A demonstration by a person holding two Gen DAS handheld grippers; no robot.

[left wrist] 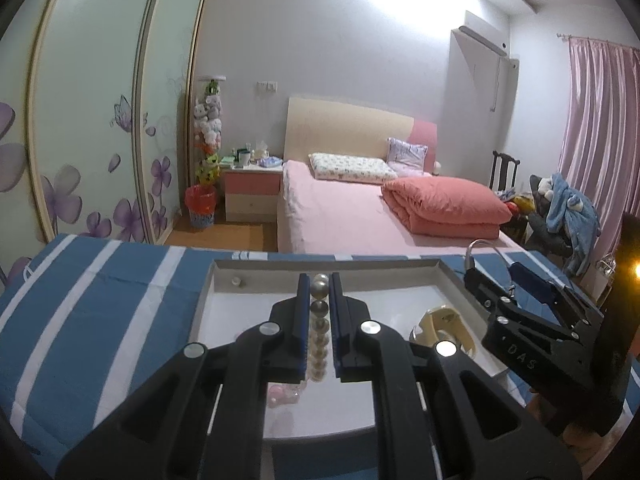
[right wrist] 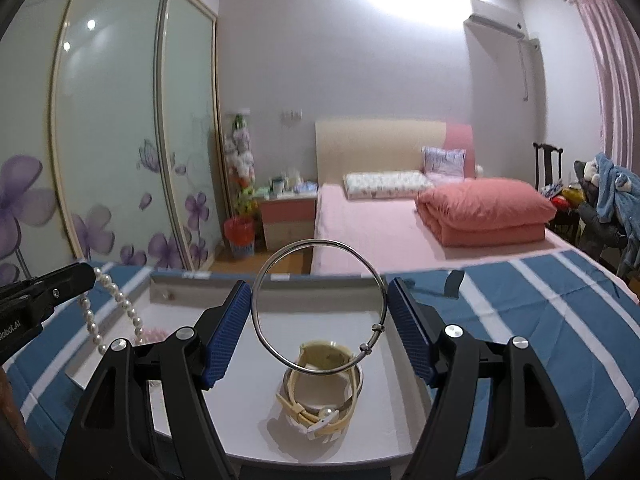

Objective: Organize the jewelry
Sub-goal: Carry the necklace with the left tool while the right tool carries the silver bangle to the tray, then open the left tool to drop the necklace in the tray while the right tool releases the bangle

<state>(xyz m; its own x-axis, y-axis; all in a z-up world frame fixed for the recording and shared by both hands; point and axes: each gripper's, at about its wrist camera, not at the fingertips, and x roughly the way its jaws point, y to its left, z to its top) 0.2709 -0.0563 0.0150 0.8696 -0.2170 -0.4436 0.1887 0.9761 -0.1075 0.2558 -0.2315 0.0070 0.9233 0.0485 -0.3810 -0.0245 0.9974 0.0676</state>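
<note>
**Left wrist view: pearls and bangle held over the tray**

The left tongs (left wrist: 320, 320) are pinched nearly closed on a pearl strand (left wrist: 319, 326), which dangles above the white tray (left wrist: 280, 268) on the striped counter (left wrist: 100, 300). The right tongs (right wrist: 320, 328) grip a silver bangle (right wrist: 320, 304) across its width, above a cream watch (right wrist: 320, 388) lying in the tray.
</note>
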